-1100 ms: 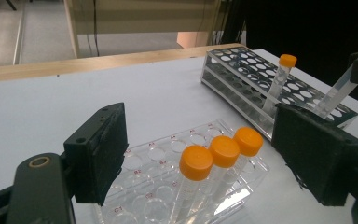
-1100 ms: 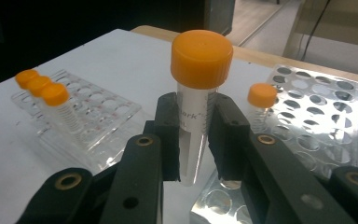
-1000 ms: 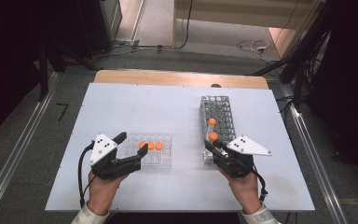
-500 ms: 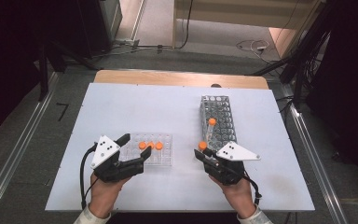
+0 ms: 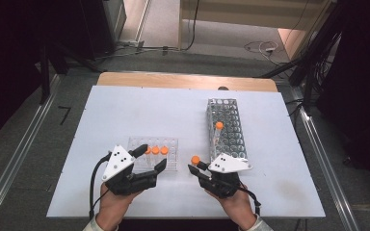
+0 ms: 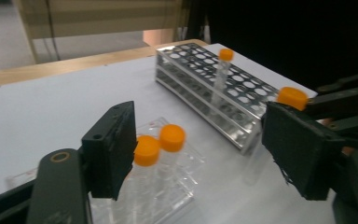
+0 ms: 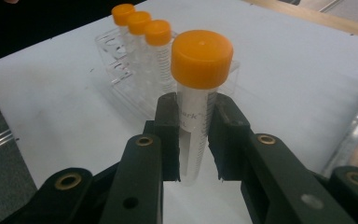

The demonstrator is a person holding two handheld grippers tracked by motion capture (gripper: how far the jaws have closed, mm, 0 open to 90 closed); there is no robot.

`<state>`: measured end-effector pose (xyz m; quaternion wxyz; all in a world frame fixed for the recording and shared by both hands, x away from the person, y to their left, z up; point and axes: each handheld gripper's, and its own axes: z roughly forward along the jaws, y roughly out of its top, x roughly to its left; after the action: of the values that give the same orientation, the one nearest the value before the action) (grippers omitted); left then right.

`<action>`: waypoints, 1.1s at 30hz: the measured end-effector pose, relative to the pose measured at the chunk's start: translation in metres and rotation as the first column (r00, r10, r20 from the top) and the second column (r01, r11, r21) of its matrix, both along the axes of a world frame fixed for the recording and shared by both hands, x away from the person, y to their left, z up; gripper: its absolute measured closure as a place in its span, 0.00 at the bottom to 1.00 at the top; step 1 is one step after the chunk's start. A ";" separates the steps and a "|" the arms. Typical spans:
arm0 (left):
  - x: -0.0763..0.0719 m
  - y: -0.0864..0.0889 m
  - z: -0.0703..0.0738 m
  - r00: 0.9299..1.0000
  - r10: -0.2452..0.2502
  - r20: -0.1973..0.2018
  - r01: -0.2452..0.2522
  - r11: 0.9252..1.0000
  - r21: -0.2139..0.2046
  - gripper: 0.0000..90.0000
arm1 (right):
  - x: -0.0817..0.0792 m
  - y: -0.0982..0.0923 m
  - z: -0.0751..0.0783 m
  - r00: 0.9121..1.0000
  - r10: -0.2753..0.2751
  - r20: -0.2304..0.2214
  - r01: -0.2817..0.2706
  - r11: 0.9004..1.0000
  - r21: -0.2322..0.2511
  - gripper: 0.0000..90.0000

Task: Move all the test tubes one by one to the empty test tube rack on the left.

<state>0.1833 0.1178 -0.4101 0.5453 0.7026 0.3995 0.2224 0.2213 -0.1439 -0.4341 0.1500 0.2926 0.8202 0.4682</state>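
1. Since a second ago, the right gripper (image 5: 192, 168) has carried an orange-capped tube (image 7: 196, 98) away from the metal rack (image 5: 227, 130) and leftward, toward the clear rack (image 5: 171, 156).
2. Its fingers (image 7: 168, 135) clamp the tube upright just below the cap; in the high view the tube sits above the counter (image 5: 125, 110), between the two racks.
3. The left gripper (image 5: 153, 158) has slid a little toward the clear rack; its fingers (image 6: 112, 149) have just been closing but remain wide, gripping nothing, reaching over the rack's near end.
4. Three capped tubes (image 5: 155, 150) stand in the clear rack; one tube (image 5: 218, 127) stands in the metal rack.
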 end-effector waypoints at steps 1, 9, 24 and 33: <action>-0.001 -0.004 -0.001 1.000 -0.019 -0.001 0.019 1.000 0.000 0.33 | -0.001 0.002 -0.001 1.000 0.007 0.000 -0.007 1.000 -0.002 0.80; -0.007 -0.026 -0.006 0.992 -0.127 -0.017 0.127 0.992 0.016 0.45 | -0.009 0.023 -0.007 0.997 0.072 0.000 -0.072 0.997 -0.020 0.80; -0.005 -0.033 -0.014 0.986 -0.162 -0.034 0.163 0.986 0.027 0.76 | -0.017 0.035 -0.006 0.993 0.118 0.011 -0.118 0.993 -0.016 0.80; -0.006 -0.030 -0.012 0.985 -0.166 -0.042 0.167 0.986 0.024 0.78 | -0.016 0.036 -0.006 0.989 0.145 -0.016 -0.145 0.989 -0.012 0.56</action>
<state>0.1777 0.0882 -0.4219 0.5441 0.7452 0.3473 0.1674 0.2058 -0.1084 -0.4398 0.1112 0.2349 0.8434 0.4702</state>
